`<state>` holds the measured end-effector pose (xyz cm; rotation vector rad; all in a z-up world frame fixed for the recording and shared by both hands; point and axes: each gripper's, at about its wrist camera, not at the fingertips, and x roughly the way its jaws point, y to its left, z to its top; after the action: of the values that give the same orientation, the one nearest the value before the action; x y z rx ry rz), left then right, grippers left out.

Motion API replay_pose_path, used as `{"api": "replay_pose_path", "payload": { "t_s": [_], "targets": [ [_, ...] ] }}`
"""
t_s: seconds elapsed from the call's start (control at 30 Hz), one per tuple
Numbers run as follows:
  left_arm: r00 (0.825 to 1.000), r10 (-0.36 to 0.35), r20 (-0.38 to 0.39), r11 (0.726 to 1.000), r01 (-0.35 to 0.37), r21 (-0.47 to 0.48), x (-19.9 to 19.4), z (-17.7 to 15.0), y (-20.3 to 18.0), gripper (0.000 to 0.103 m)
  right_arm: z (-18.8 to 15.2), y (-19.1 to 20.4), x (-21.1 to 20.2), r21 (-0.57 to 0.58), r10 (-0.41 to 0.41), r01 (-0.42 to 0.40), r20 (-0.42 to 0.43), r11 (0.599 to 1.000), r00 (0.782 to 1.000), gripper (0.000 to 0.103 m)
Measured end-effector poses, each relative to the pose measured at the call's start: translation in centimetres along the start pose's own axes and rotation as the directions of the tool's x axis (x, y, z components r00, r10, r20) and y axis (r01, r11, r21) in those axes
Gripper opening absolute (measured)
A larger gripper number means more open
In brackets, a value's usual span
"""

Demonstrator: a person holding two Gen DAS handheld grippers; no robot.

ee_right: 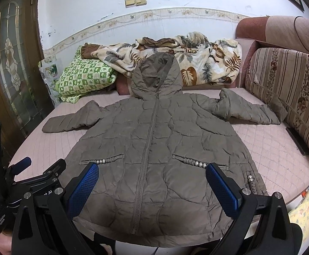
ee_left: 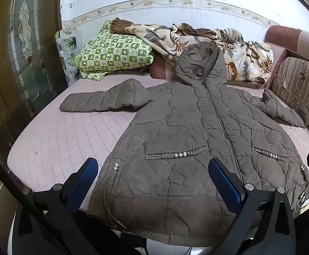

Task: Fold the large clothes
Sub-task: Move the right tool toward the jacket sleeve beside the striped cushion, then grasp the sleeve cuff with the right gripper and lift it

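Observation:
A grey-brown hooded puffer jacket lies flat and zipped, front up, on a pink quilted bed, sleeves spread to both sides, hood toward the wall. It also shows in the right wrist view. My left gripper is open and empty, hovering above the jacket's lower left hem. My right gripper is open and empty, above the jacket's lower middle hem. The left gripper also shows at the left edge of the right wrist view.
A green checked pillow and a leaf-print blanket are piled at the head of the bed. A striped sofa cushion lines the right side. A wooden door with glass stands at the left.

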<state>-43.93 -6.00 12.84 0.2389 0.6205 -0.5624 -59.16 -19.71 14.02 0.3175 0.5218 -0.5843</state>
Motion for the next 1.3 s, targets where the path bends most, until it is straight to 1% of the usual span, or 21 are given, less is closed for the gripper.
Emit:
{"api": "replay_pose_path", "payload": {
  "t_s": [0.27,0.4,0.5,0.63,0.7,0.77,0.83,0.9,0.97,1.0,1.07,1.13,1.17,1.2,1.23,1.27,1.3],
  "targets": [
    [1.000,0.003,-0.015,1.000,-0.002,0.016,0.6,0.1,-0.6,0.103,-0.3,-1.1,0.7,0.021,0.001,-0.001,-0.021,1.000,1.000,0.102],
    [1.000,0.006,-0.030,0.999,-0.005,0.040,1.2,0.1,-1.2,0.103,-0.4,-2.0,1.5,0.050,-0.005,0.007,-0.038,0.999,0.999,0.102],
    [0.999,0.010,-0.035,0.999,-0.009,0.041,1.7,0.2,-1.3,0.103,-0.5,-2.4,2.2,0.070,0.001,0.003,-0.059,0.998,0.998,0.102],
    [0.999,0.011,-0.048,0.999,-0.009,0.045,2.5,0.3,-1.3,0.103,-0.5,-3.1,2.8,0.084,-0.002,0.008,-0.064,0.996,0.998,0.102],
    [0.999,0.004,-0.040,0.998,-0.002,0.059,3.1,1.0,-1.4,0.103,-0.4,-3.6,3.3,0.102,0.011,-0.003,-0.075,0.995,0.997,0.102],
    [1.000,0.007,-0.015,0.998,-0.006,0.067,3.6,2.5,-1.3,0.103,-0.3,-4.5,3.9,0.129,0.031,-0.020,-0.084,0.991,0.996,0.102],
    [1.000,-0.010,0.011,0.998,0.010,0.062,4.6,4.9,-1.2,0.103,0.2,-6.5,4.5,0.182,0.047,-0.030,-0.089,0.983,0.995,0.102],
    [1.000,-0.013,0.010,0.997,0.012,0.078,6.2,7.1,-1.6,0.103,1.0,-8.9,4.8,0.248,0.086,-0.063,-0.081,0.967,0.993,0.102],
    [0.999,-0.052,-0.005,0.994,0.052,0.093,8.4,9.4,-2.5,0.103,1.7,-11.3,4.9,0.306,0.076,-0.050,-0.073,0.951,0.994,0.102],
    [0.997,-0.078,0.004,0.993,0.078,0.090,9.9,10.5,-3.0,0.103,2.3,-13.1,5.0,0.343,0.070,-0.042,-0.068,0.938,0.995,0.102],
    [0.992,-0.123,0.005,0.990,0.123,0.076,12.2,11.4,-3.8,0.103,3.5,-16.7,5.4,0.409,0.062,-0.032,-0.061,0.912,0.996,0.102],
    [0.986,-0.167,-0.003,0.985,0.167,0.034,15.1,11.3,-4.1,0.103,4.6,-20.0,5.8,0.475,0.059,-0.025,-0.056,0.880,0.997,0.098],
    [0.986,-0.169,-0.008,0.986,0.169,0.014,16.2,10.9,-4.0,0.103,5.2,-22.0,6.0,0.515,0.057,-0.024,-0.047,0.857,0.997,0.094],
    [0.986,-0.162,-0.038,0.987,0.162,0.004,17.3,10.7,-4.1,0.103,5.8,-24.3,6.3,0.553,0.040,-0.011,-0.041,0.833,0.998,0.087],
    [0.983,-0.170,-0.075,0.985,0.171,-0.002,18.1,10.7,-4.2,0.103,6.4,-26.6,6.8,0.576,0.007,0.019,-0.043,0.817,0.999,0.084],
    [0.977,-0.195,-0.091,0.981,0.195,-0.015,18.6,10.8,-4.2,0.103,7.1,-28.5,7.4,0.587,-0.024,0.052,-0.055,0.808,0.998,0.080],
    [0.972,-0.219,-0.088,0.976,0.218,-0.030,18.9,11.1,-4.1,0.103,7.4,-30.0,7.8,0.599,-0.049,0.077,-0.063,0.797,0.997,0.078]
  ]
}}
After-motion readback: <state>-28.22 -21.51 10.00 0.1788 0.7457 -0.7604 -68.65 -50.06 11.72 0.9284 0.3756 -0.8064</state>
